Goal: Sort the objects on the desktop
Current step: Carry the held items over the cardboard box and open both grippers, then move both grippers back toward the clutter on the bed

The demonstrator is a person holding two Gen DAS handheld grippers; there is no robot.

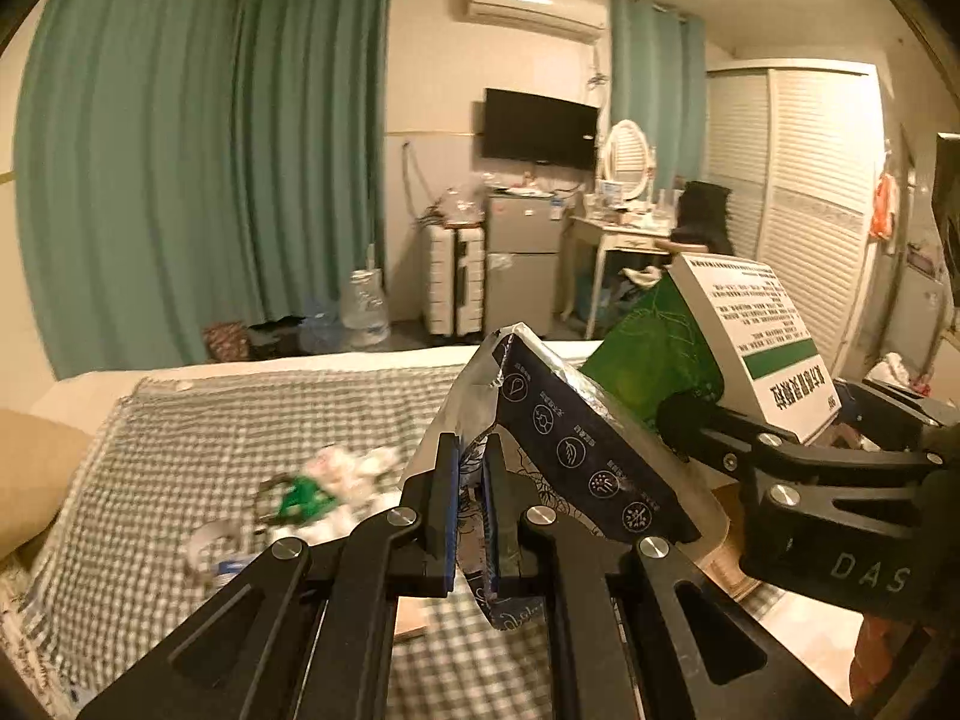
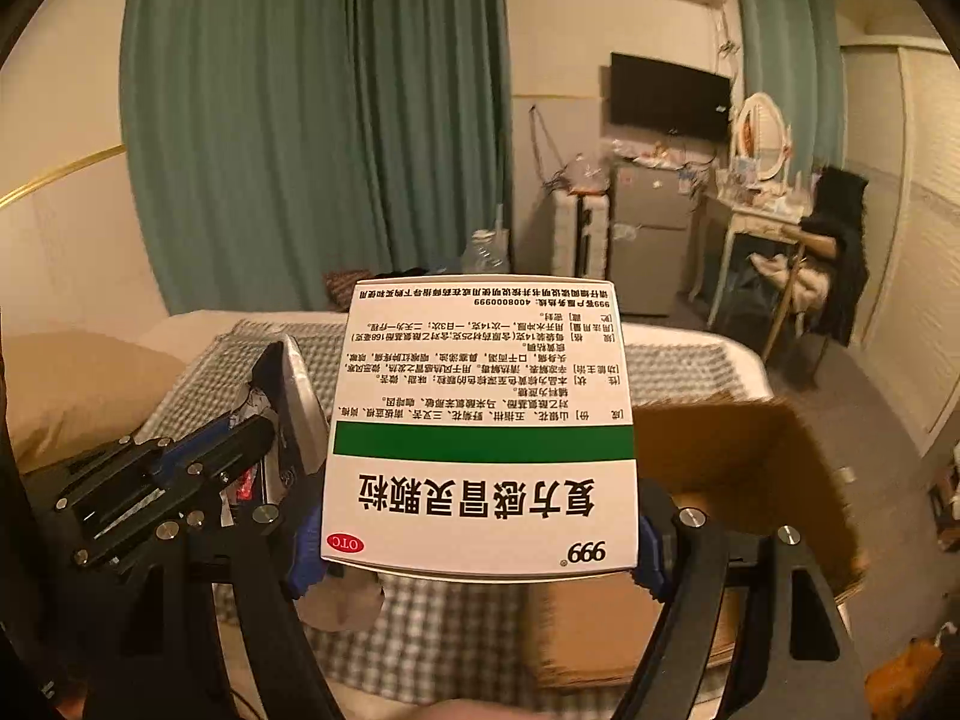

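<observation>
Dark printed foil pouch (image 1: 570, 456): centre of left wrist view, pinched by narrow jaws of left gripper (image 1: 471, 504), above checked bed cover (image 1: 240, 420); loose items (image 1: 312, 492) at 9 o'clock.
Medicine box (image 2: 480, 432): centre of right wrist view, clamped by wide-set jaws of right gripper (image 2: 477, 546); cardboard box (image 2: 750, 480) at 4 o'clock.

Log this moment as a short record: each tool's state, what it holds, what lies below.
left tool: shut on pouch, a dark blue foil pack, held in the air
right tool: shut on box, a white medicine carton with a green band, print upside down
below: checked cloth with loose litter
carton: brown, open, beside the right tool
</observation>
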